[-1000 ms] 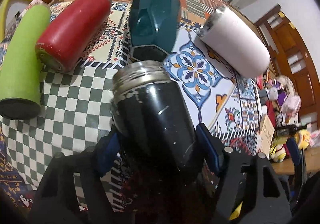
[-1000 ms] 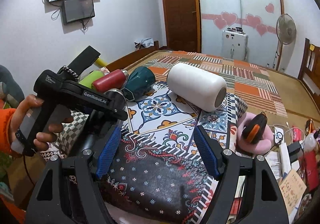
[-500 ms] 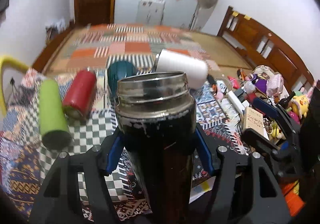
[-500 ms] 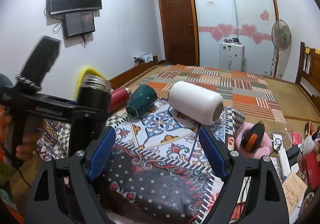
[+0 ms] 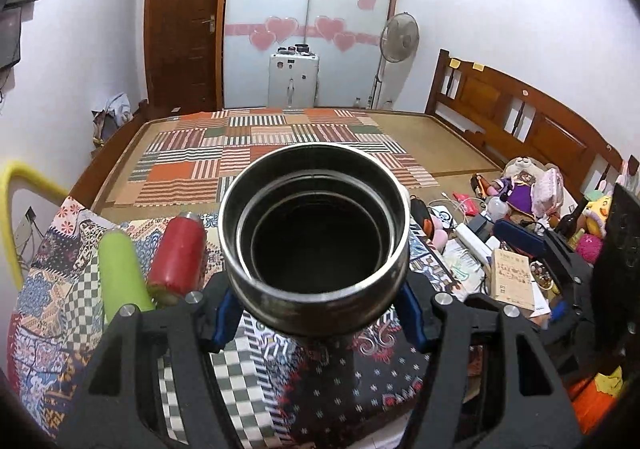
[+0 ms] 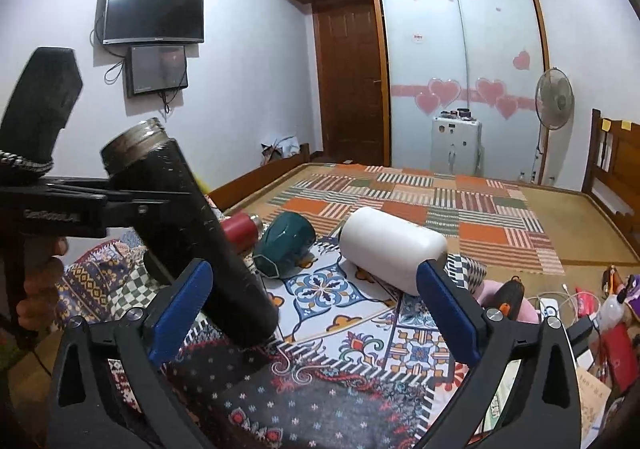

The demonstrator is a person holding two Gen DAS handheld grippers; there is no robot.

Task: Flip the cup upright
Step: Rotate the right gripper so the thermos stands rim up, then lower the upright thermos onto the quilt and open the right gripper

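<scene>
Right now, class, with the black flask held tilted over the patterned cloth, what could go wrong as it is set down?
1. The scuffed black steel flask leans in the left gripper; released now, it may topple.
2. Tipping right, it could hit the teal cup or white tumbler lying nearby.

"GenRoboLai"-ish lettering, blurred, on left claw (image 6: 120,205) body side

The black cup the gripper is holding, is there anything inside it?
Looking into the black cup, held by the left gripper, you see a steel rim, inner rings and dark walls. Nothing shows inside, but the bottom is too dark to be sure.
</scene>
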